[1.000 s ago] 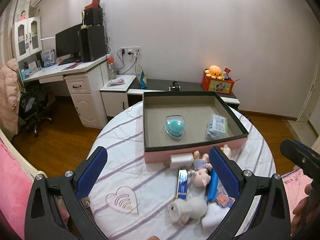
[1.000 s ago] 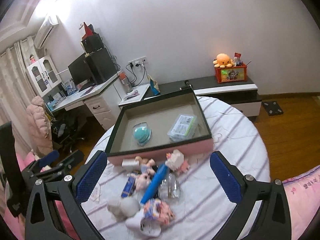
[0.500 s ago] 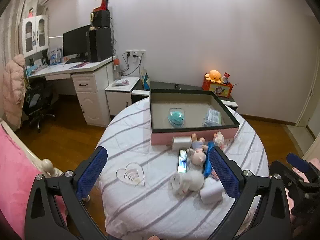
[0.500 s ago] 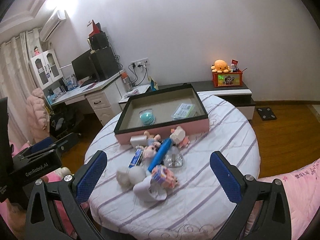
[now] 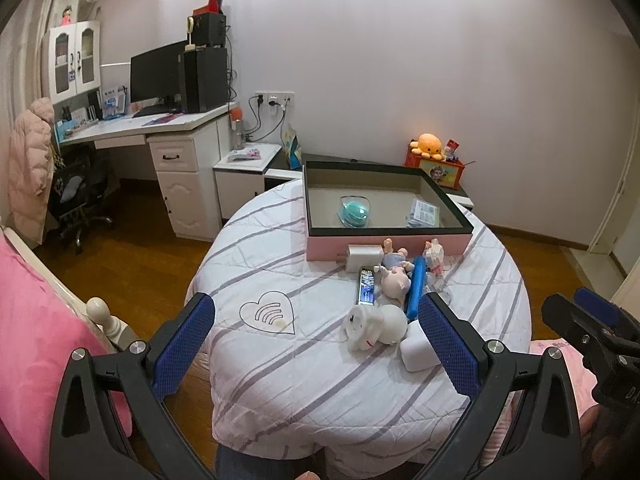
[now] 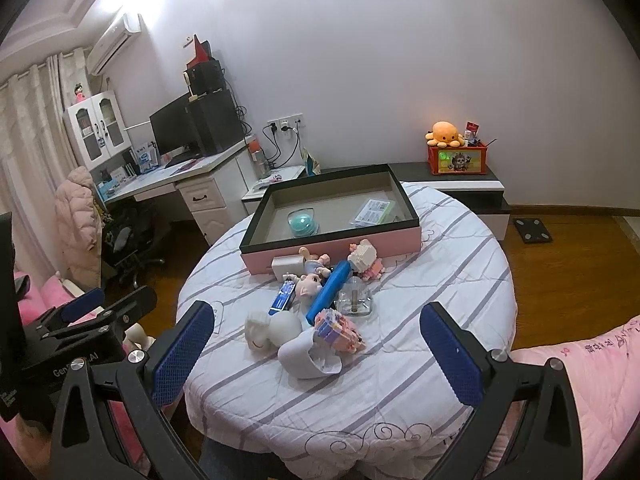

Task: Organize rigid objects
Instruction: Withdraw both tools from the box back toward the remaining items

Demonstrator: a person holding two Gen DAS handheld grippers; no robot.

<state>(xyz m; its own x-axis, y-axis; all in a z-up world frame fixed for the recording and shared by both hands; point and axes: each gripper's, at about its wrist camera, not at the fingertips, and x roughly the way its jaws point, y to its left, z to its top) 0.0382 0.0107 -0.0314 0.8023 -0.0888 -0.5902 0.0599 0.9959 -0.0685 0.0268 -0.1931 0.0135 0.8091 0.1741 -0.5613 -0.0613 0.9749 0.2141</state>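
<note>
A pink box with a black rim (image 5: pixel 384 242) (image 6: pixel 332 254) sits on the far side of a round striped table (image 5: pixel 280 360) (image 6: pixel 440 280). Inside lie a teal round case (image 5: pixel 354 210) (image 6: pixel 303 222) and a clear packet (image 5: pixel 425 213) (image 6: pixel 372 211). In front of the box lies a pile: white charger (image 6: pixel 285 266), blue tube (image 5: pixel 414 286) (image 6: pixel 331 288), small dolls (image 6: pixel 310 282), white plush (image 5: pixel 374 326) (image 6: pixel 272 328), clear bottle (image 6: pixel 354 300), block toy (image 6: pixel 338 330). My left gripper (image 5: pixel 312 340) and right gripper (image 6: pixel 316 350) are open and empty, held back from the near edge.
A heart-shaped sticker (image 5: pixel 267 312) marks the cloth at left. A desk with monitor (image 5: pixel 160 76) stands far left, a low cabinet with an orange octopus toy (image 6: pixel 444 132) behind the table. Pink bedding (image 5: pixel 36 320) (image 6: pixel 580 364) flanks the table on both sides.
Both grippers have pulled back and up from the table, so the box and pile look smaller and farther. Nothing on the table has moved. Both stay open.
</note>
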